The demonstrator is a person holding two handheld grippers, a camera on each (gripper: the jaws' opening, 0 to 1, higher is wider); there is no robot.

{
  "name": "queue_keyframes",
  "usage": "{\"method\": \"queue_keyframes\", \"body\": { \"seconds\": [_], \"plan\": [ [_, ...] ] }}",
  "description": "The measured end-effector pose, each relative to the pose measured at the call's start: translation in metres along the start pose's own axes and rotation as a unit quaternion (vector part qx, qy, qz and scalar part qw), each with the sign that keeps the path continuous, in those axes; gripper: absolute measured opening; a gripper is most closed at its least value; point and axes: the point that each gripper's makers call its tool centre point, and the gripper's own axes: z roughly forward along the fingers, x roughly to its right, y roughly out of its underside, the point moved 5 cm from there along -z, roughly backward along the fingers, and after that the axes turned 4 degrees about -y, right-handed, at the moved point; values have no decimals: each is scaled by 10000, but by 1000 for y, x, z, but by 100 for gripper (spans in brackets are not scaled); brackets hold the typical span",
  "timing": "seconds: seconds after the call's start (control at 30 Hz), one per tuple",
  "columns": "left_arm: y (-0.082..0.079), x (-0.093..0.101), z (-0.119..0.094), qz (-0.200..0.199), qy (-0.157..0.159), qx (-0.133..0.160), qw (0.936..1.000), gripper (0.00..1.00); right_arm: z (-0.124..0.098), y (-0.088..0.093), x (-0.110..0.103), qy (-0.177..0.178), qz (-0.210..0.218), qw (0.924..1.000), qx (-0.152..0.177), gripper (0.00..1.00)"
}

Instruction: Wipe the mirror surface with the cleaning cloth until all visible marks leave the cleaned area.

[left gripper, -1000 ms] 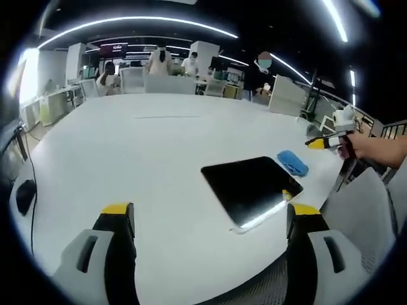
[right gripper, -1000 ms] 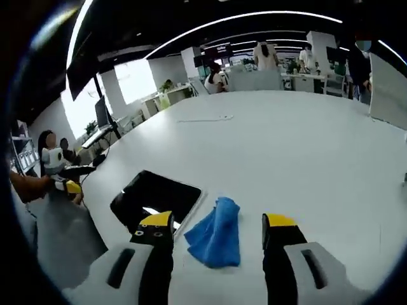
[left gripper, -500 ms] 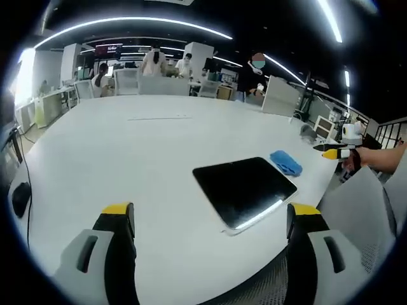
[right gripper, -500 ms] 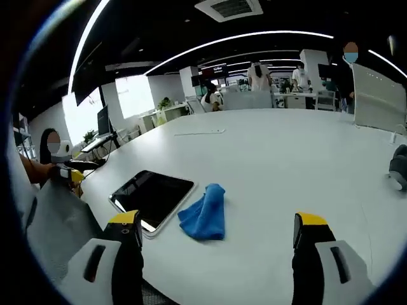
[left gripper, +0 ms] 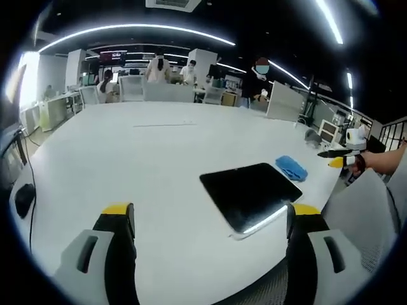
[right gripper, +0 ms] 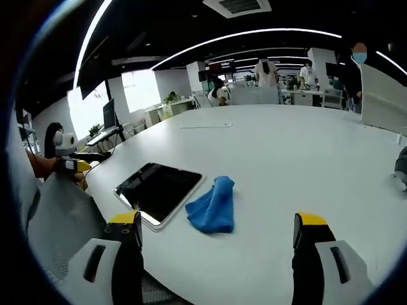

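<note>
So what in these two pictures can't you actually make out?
- Marks on the mirror: both views show it dark with a glare streak, so smudges are unreadable.
- Cleaning cloth: bunched, its underside hidden.
- Left gripper: in the right gripper view it is small, at the edge, its opening unclear.

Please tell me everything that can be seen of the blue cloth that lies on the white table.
The blue cleaning cloth is soft fabric, bunched into a folded, crumpled heap. It lies flat on the large white table, close beside one edge of the flat dark rectangular mirror; whether they touch I cannot tell. Neither gripper touches it. In the left gripper view it lies just beyond the mirror's far corner.
</note>
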Motion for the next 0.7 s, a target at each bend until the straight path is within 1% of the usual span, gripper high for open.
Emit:
{"method": "queue_keyframes", "body": {
  "seconds": [0.13, 0.23, 0.37, 0.4, 0.43, 0.5, 0.57, 0.67, 0.7],
  "plan": [
    [0, 1, 0, 57, -17, -49, 10000, 99, -2, 5, 3, 141, 20, 9998, -99, 98],
    [7, 0, 2, 142, -71, -304, 9994, 99, -4, 8, 4, 189, 33, 9997, -148, 98],
    [8, -2, 1, 147, -129, -334, 9993, 99, -4, 10, 5, 215, 38, 9996, -185, 98],
    [8, -3, 1, 183, -144, -314, 9992, 99, -4, 10, 6, 222, 52, 9996, -177, 98],
    [6, -1, 1, 220, -94, -189, 9995, 99, -4, 10, 5, 219, 70, 9996, -169, 98],
    [4, -1, 1, 288, -91, -101, 9995, 99, -3, 10, 3, 211, 50, 9997, -150, 98],
    [5, -1, 2, 269, -82, -141, 9995, 99, -3, 13, 1, 175, 26, 9996, -200, 98],
    [3, 0, 2, 245, -51, -81, 9997, 99, -2, 16, 0, 166, -24, 9995, -261, 98],
    [5, 0, 2, 248, -35, -103, 9996, 99, -3, 17, 0, 170, 10, 9995, -255, 98]
  ]
}}
